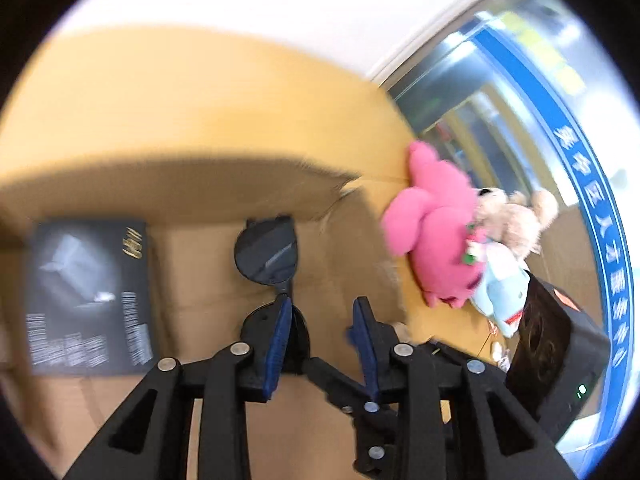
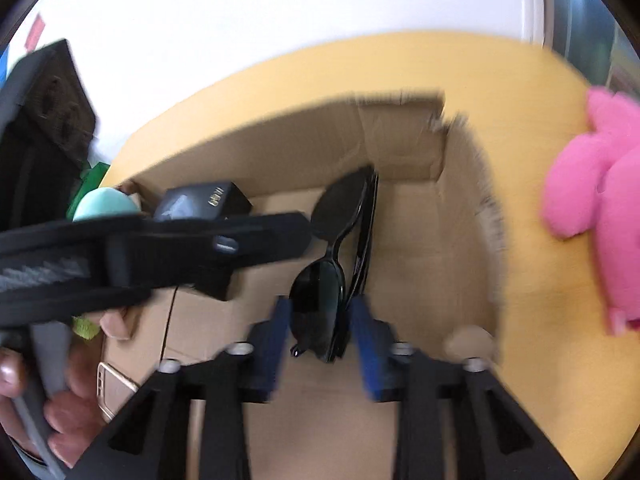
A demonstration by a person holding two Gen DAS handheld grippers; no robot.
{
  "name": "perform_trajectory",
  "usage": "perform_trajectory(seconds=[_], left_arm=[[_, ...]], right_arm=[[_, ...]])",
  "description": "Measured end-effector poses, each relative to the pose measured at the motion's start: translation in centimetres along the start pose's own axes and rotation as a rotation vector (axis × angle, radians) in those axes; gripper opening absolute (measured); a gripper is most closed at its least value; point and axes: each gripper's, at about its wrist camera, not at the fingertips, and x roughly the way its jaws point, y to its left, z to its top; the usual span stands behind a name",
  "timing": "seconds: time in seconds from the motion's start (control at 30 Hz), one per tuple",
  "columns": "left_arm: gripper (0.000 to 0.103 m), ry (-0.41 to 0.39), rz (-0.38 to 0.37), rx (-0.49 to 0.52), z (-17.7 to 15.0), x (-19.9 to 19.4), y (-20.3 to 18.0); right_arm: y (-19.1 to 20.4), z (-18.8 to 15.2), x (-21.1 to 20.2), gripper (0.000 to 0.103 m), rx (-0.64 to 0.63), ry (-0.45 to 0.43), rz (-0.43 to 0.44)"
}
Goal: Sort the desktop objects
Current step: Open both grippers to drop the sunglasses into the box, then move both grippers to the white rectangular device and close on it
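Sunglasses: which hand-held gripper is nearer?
Right hand-held gripper: its fingers flank the sunglasses over the cardboard box. Left hand-held gripper is open alongside them.

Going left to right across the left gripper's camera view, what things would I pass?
Black booklet → sunglasses → pink plush toy → beige teddy bear → black device.

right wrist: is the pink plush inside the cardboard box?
No. The pink plush toy lies on the yellow tabletop outside the cardboard box, whose interior holds the sunglasses between the right gripper fingers.
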Motion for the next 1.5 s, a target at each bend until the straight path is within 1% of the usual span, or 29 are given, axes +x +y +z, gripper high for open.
perform_trajectory(seconds=[0.03, 0.07, 0.1, 0.13, 0.2, 0.23, 0.27, 0.3, 0.33, 0.4, 0.43, 0.47, 0.5, 0.53, 0.6, 0.7, 0.77, 0.83, 0.87, 0.93, 1.0, 1.07, 1.17, 1.23, 1.3, 1.33, 1.37, 1.43, 1.5], left_arm=[[0.042, -0.046, 0.018, 0.037, -0.6, -2.2, -0.8], [0.051, -0.105, 0.046, 0.092, -1.6, -5.0, -1.9], [0.058, -0.154, 0.081, 0.136, -2.6, -7.2, -2.8], [0.061, -0.196, 0.112, 0.170, -3.5, -8.9, -3.4], [0.077, -0.302, 0.206, 0.237, -6.4, -13.3, -4.6], [0.080, -0.355, 0.248, 0.257, -8.1, -15.5, -4.9], [0.080, -0.416, 0.289, 0.273, -10.4, -17.9, -5.1], [0.080, -0.444, 0.312, 0.277, -11.4, -19.3, -5.0], [0.080, -0.479, 0.343, 0.276, -13.6, -21.1, -4.9], [0.080, -0.522, 0.387, 0.249, -16.1, -23.1, -5.3], [0.080, -0.538, 0.399, 0.234, -17.4, -23.9, -5.2], [0.080, -0.545, 0.401, 0.227, -18.3, -24.6, -5.2], [0.080, -0.551, 0.404, 0.225, -19.4, -25.2, -5.1], [0.080, -0.559, 0.413, 0.218, -20.4, -25.8, -5.1], [0.080, -0.559, 0.432, 0.219, -22.1, -26.7, -5.1], [0.080, -0.568, 0.427, 0.219, -23.8, -27.8, -5.0], [0.080, -0.572, 0.420, 0.226, -24.8, -28.5, -4.6], [0.080, -0.567, 0.429, 0.217, -26.0, -29.1, -3.7], [0.080, -0.548, 0.417, 0.198, -26.8, -29.4, -2.6], [0.080, -0.523, 0.413, 0.168, -28.0, -29.6, -0.6], [0.080, -0.490, 0.454, 0.123, -29.8, -29.7, 2.4], [0.080, -0.452, 0.459, 0.064, -31.3, -29.7, 5.5], [0.080, -0.376, 0.451, -0.042, -33.2, -28.9, 10.8], [0.080, -0.320, 0.433, -0.081, -34.0, -28.0, 13.3], [0.079, -0.271, 0.398, -0.122, -34.5, -27.0, 15.8], [0.079, -0.251, 0.355, -0.146, -34.6, -26.4, 17.0], [0.079, -0.242, 0.332, -0.157, -34.6, -26.0, 17.7], [0.079, -0.219, 0.283, -0.187, -34.4, -24.9, 19.0], [0.078, -0.207, 0.252, -0.203, -34.4, -24.1, 19.9]], right_arm=[[0.1, -0.2, -1.0, 0.056, -0.019, -0.028, -0.018], [0.7, -0.6, -2.5, 0.064, -0.044, -0.062, -0.045], [1.6, -1.3, -4.4, 0.067, -0.076, -0.100, -0.087], [2.5, -2.2, -5.9, 0.072, -0.096, -0.125, -0.111], [4.1, -4.0, -9.0, 0.077, -0.142, -0.186, -0.157], [4.7, -4.6, -10.7, 0.082, -0.165, -0.221, -0.172], [5.8, -5.9, -12.4, 0.086, -0.184, -0.256, -0.183], [6.9, -7.2, -14.1, 0.088, -0.203, -0.289, -0.188], [7.7, -7.9, -14.9, 0.090, -0.212, -0.310, -0.195], [9.0, -10.7, -17.0, 0.091, -0.223, -0.363, -0.217], [10.1, -11.4, -17.6, 0.092, -0.218, -0.377, -0.219], [9.0, -11.8, -18.7, 0.092, -0.204, -0.391, -0.216], [9.4, -12.8, -19.4, 0.093, -0.189, -0.400, -0.213], [9.9, -13.0, -20.1, 0.093, -0.186, -0.402, -0.214], [10.7, -14.5, -21.1, 0.093, -0.193, -0.409, -0.218], [12.2, -16.6, -21.8, 0.093, -0.228, -0.411, -0.233], [12.9, -17.4, -21.8, 0.093, -0.244, -0.409, -0.235], [14.0, -18.4, -21.8, 0.093, -0.265, -0.410, -0.223], [14.6, -18.7, -21.8, 0.093, -0.274, -0.408, -0.216], [16.0, -19.7, -21.5, 0.093, -0.301, -0.391, -0.179], [17.8, -21.1, -20.6, 0.093, -0.344, -0.359, -0.074], [19.3, -22.2, -19.1, 0.093, -0.372, -0.303, 0.024], [22.3, -24.7, -14.3, 0.093, -0.415, -0.143, 0.201], [24.0, -26.1, -11.0, 0.091, -0.434, -0.040, 0.275], [25.6, -27.1, -7.9, 0.089, -0.444, 0.048, 0.319], [26.4, -27.4, -6.5, 0.088, -0.446, 0.084, 0.334], [26.9, -27.5, -5.5, 0.088, -0.450, 0.105, 0.341], [28.2, -27.8, -3.2, 0.088, -0.466, 0.143, 0.327], [28.7, -27.8, -2.1, 0.088, -0.474, 0.172, 0.326]])
